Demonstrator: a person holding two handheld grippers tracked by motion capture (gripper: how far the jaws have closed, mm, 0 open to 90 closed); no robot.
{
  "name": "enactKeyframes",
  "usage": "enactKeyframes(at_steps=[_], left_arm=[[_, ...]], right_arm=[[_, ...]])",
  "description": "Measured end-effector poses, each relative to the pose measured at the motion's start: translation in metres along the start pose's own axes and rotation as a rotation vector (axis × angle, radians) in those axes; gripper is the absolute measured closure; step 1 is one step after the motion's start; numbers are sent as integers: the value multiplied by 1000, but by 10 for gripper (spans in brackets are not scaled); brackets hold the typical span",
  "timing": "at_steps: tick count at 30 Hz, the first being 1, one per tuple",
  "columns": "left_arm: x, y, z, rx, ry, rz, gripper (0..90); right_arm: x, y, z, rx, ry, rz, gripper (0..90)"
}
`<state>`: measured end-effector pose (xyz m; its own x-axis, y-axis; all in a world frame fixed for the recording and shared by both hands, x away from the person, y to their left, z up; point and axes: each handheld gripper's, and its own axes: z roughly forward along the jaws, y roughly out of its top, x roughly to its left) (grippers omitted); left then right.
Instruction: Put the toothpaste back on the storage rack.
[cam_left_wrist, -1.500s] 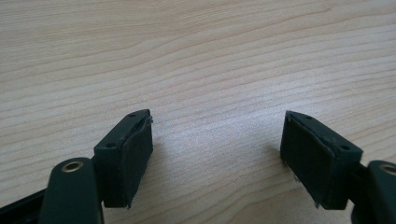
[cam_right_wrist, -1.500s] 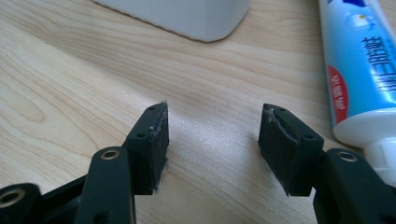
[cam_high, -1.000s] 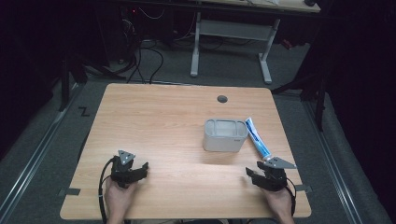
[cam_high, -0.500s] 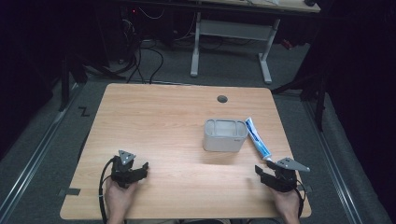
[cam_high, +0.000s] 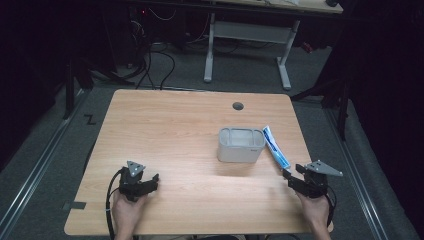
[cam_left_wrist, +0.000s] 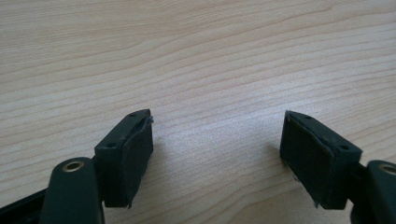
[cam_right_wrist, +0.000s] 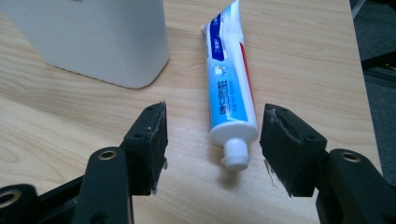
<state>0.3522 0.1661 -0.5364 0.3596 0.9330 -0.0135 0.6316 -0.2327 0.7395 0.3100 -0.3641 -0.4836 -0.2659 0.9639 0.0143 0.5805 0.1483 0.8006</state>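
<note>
Since the earlier high view your right gripper (cam_high: 291, 178) has shifted out toward the table's right edge and a little forward, lining up on the toothpaste tube (cam_high: 276, 153); your left gripper (cam_high: 148, 182) sits where it was, parked on bare wood. High view: the tube lies flat just right of the grey organiser box (cam_high: 241, 144), close beside it, cap end toward you. Left gripper view: jaws well apart, nothing between them, pale wood-grain table (cam_left_wrist: 196, 60) beneath. Right gripper view: jaws spread wide, the tube's white screw cap (cam_right_wrist: 235, 155) sitting between them, untouched. Soft glossy blue-and-white tube (cam_right_wrist: 229, 79), flattened at the far crimp, rounder at the cap; box (cam_right_wrist: 93, 37) matte, smooth, round-cornered. Reads as your approach to a pickup, with the closing not yet made.
</note>
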Motion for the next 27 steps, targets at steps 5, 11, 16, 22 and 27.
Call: enactKeyframes(at_steps=[5,11,16,22,27], left_arm=[[0,0,0,-1,-1,2,264],[0,0,0,-1,-2,2,264],[0,0,0,-2,-2,2,266],[0,0,0,-2,-3,2,266],[0,0,0,-1,-1,2,266]], right_arm=[[-7,13,5,5,-14,-9,419],[-13,25,13,39,7,-1,442],[-15,42,26,53,28,-5,459],[-13,57,40,105,23,-35,458],[-14,69,53,130,38,-40,469]])
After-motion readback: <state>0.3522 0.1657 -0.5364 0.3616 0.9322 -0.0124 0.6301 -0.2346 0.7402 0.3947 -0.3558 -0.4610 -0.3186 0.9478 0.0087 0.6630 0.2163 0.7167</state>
